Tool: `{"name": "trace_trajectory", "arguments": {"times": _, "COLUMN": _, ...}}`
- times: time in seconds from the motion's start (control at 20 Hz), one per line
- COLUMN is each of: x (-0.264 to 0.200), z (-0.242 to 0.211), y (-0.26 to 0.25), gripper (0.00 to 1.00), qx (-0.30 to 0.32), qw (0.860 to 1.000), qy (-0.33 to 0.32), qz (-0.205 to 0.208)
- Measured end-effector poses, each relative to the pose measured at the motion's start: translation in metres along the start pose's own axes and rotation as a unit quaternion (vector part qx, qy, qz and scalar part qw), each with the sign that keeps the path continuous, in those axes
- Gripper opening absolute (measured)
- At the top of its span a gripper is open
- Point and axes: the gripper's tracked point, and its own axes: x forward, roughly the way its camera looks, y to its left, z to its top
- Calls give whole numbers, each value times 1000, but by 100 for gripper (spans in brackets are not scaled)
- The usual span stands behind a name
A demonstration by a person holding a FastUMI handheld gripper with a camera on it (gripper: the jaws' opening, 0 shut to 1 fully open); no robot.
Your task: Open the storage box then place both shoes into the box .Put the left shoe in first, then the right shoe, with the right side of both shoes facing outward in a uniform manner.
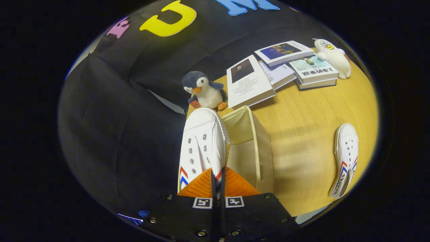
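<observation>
My gripper [217, 174] is shut on the heel edge of a white canvas shoe [201, 144] with red and blue stripes. The shoe points away from the fingers, toe up toward the penguin toy, and hangs over the left rim of the open cream fabric storage box [250, 148]. The box's inside shows just right of the shoe; what lies at its bottom is hidden. The second white shoe [346, 158] lies on its side on the wooden table [302, 117], well to the right of the box.
A plush penguin [204, 90] stands just beyond the box at the table's far edge. Several books [285, 67] lie spread at the back, with a white plush duck [334, 57] beside them. Black cloth wall hangs to the left.
</observation>
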Motion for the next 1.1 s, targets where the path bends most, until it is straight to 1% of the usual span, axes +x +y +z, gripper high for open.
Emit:
{"name": "trace_trajectory", "arguments": {"times": 0.2, "x": 19, "z": -15, "y": 6, "gripper": 0, "qx": -4, "qw": 1000, "qy": 13, "qz": -8}}
{"name": "trace_trajectory", "arguments": {"times": 0.55, "x": 49, "z": -27, "y": 0, "gripper": 0, "qx": -11, "qw": 999, "qy": 17, "qz": -35}}
{"name": "trace_trajectory", "arguments": {"times": 0.7, "x": 63, "z": -39, "y": -2, "gripper": 0, "qx": -17, "qw": 998, "qy": 29, "qz": -47}}
{"name": "trace_trajectory", "arguments": {"times": 0.9, "x": 83, "z": -51, "y": -5, "gripper": 0, "qx": -8, "qw": 997, "qy": 43, "qz": -57}}
{"name": "trace_trajectory", "arguments": {"times": 1.1, "x": 99, "z": -60, "y": -11, "gripper": 0, "qx": -15, "qw": 995, "qy": 56, "qz": -84}}
